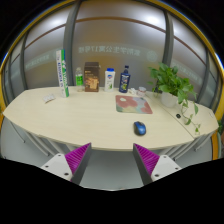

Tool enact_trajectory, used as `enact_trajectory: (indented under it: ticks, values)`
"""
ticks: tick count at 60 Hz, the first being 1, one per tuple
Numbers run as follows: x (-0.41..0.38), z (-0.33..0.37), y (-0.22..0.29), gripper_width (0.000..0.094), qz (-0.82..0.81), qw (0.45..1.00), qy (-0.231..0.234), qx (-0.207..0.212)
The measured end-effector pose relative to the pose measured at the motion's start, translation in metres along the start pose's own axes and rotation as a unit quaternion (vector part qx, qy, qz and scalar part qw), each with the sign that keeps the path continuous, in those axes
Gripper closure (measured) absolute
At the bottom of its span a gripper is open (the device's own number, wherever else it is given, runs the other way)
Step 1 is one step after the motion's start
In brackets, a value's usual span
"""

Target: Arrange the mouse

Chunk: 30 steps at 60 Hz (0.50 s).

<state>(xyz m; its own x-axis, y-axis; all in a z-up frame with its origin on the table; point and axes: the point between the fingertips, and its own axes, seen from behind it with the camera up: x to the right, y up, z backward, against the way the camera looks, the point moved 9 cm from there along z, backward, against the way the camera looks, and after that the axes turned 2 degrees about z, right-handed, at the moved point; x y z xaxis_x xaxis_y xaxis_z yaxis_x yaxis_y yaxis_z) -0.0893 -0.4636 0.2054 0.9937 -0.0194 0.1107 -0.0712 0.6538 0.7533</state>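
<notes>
A dark blue mouse (139, 128) lies on the pale oval table (70, 115), near its front right part, beyond my fingers. A mouse pad with a pale patterned face (132, 104) lies a little farther back from the mouse. My gripper (112, 158) is open and empty, held well short of the table's front edge. Its purple pads (77, 157) stand wide apart, with nothing between them.
At the table's far side stand a tall green-and-white tube (66, 78), a brown box (92, 77), a white bottle (109, 79) and a dark blue bottle (125, 79). A leafy green plant (172, 84) stands at the right end. Glass walls lie behind.
</notes>
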Motion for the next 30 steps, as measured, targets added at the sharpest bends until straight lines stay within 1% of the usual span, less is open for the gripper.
enact_trajectory:
  ticks: [5, 11, 17, 30]
  values:
    - [0.040, -0.035, -0.019, 0.0086, -0.005, 1.000, -0.019, -0.010]
    - [0.081, -0.076, -0.025, 0.0083, -0.013, 0.999, -0.032, -0.008]
    - [0.110, -0.122, -0.019, 0.0083, -0.010, 1.000, -0.025, 0.009]
    - [0.141, -0.216, -0.004, 0.0093, -0.001, 1.000, -0.002, 0.003]
